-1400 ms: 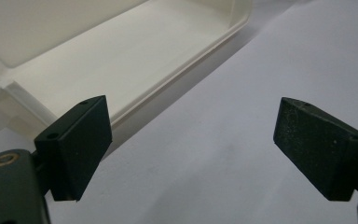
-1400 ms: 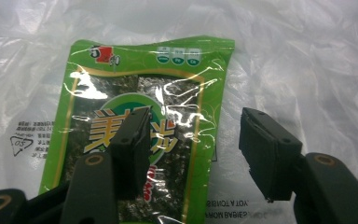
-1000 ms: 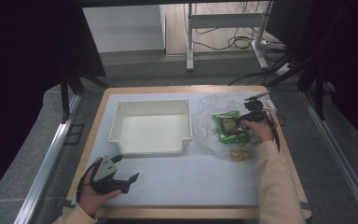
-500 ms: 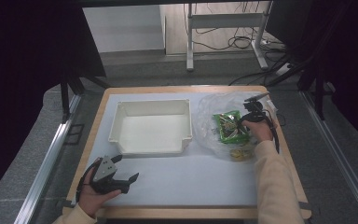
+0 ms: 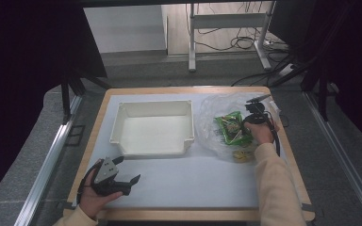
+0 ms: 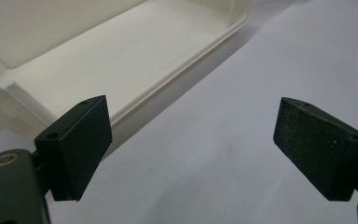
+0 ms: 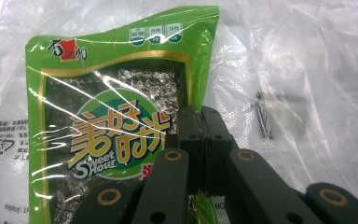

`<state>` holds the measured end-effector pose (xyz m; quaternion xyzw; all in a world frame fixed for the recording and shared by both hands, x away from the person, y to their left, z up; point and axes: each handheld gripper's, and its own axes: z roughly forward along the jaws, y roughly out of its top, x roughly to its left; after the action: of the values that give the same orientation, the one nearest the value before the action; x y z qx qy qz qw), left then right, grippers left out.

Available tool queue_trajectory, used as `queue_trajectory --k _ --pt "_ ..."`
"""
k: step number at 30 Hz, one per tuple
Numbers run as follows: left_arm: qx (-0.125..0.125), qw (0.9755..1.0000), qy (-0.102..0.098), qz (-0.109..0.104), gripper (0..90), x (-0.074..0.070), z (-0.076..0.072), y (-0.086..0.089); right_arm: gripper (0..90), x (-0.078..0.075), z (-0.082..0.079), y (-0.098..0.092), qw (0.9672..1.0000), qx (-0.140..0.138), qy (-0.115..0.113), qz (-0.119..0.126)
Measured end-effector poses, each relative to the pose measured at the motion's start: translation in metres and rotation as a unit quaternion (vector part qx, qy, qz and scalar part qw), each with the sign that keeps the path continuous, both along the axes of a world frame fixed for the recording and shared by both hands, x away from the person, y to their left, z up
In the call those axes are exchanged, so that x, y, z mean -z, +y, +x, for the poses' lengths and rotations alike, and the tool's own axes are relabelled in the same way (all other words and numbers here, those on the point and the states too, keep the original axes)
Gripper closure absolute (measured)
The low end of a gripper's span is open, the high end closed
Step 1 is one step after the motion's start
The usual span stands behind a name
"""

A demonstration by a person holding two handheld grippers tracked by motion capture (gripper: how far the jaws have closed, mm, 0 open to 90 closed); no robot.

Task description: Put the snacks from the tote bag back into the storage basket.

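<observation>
Pinching the green snack packet with my right gripper, jaws just closed on its edge, left gripper resting low on the tabletop, jaws spread.

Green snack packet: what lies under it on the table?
The green snack packet lies on a crumpled clear plastic bag, which spreads out past it on every side. Whatever is beneath the packet itself is covered. The right gripper is shut on the packet's edge.

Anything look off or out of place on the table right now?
Nothing is spilled or damaged. The green snack packet lies inside the crumpled clear plastic bag, with the right gripper shut on its edge through the film. A small yellow item sits loose beside the bag.
</observation>
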<state>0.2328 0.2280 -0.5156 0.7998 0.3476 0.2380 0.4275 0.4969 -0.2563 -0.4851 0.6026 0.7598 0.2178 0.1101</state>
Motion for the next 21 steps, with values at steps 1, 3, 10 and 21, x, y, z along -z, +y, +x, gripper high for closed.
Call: queue_trajectory --k 1,3,10,21 --pt "0.000 1.0000 0.000 0.000 11.4 0.000 0.000 0.000 89.0 0.000 -0.001 0.000 1.0000 -0.001 -0.002 0.000" --pt "-0.001 1.0000 0.000 0.000 11.4 0.000 0.000 0.000 89.3 -0.001 -0.001 0.000 1.0000 0.000 -0.003 0.001" --pt "-0.001 1.0000 0.001 0.001 11.4 0.000 0.000 0.000 89.8 -0.006 -0.005 -0.005 0.9995 0.007 -0.018 0.025" --pt "-0.001 1.0000 0.001 0.001 11.4 0.000 0.000 0.000 90.0 -0.026 -0.017 -0.017 0.9980 0.011 -0.054 0.031"
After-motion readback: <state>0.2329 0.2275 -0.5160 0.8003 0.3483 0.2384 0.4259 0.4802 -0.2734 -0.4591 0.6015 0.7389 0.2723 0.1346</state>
